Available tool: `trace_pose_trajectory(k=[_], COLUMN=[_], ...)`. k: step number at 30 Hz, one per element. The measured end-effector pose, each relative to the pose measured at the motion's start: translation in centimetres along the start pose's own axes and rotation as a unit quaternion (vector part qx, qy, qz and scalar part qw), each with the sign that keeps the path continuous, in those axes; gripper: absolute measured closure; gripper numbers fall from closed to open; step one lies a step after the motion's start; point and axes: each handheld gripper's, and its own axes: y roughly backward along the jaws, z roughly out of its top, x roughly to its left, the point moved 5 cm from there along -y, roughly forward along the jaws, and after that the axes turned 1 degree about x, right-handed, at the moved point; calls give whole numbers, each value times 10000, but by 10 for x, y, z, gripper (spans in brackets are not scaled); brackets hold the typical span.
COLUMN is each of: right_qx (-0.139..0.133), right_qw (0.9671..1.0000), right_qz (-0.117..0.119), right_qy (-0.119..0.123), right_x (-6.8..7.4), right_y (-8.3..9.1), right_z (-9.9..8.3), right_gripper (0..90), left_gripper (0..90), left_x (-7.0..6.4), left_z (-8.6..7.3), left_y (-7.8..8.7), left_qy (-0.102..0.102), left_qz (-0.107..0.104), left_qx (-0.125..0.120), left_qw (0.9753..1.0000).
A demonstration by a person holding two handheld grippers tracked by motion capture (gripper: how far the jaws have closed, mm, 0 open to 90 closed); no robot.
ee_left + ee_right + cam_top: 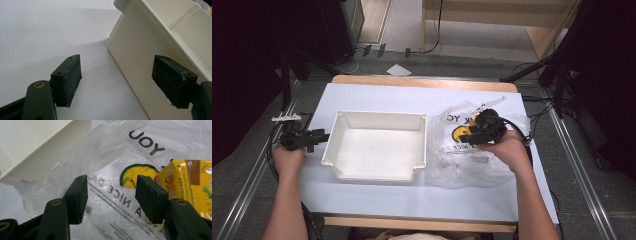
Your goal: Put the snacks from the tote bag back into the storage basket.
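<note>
Right gripper (pixel 111 197) agape over plastic bag (pixel 120 157)

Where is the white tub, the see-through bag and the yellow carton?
white tub (pixel 343 141), high view, on its left wall.
see-through bag (pixel 110 150), right gripper view, on its clear film.
yellow carton (pixel 192 182), right gripper view, on its printed face.

A lab or recording studio: a white-topped desk (pixel 377 95) stands between dark curtains (pixel 242 60) and black stands (pixel 557 75), with cables (pixel 357 57) trailing over grey carpet (pixel 462 65) and floor rails (pixel 584 175) alongside.
</note>
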Motion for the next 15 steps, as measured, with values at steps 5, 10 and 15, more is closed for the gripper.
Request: trace_pose_trajectory(k=[5,10,15], right_qx=[5,-15,-58], right_qw=[10000,10000,10000], right_qz=[0,-10,-30], right_qy=[9,15,-2], right_x=[-1,-3,-6], right_y=[5,8,14], right_z=[0,0,-1], right_gripper=[448,447,447], left_gripper=[248,248,248], left_x=[1,0,0], left_z=[0,1,0], left_y=[0,2,0], left_qy=[50,18,35], left_qz=[11,37,31], left_qx=[6,-46,-21], left_qw=[10000,10000,10000])
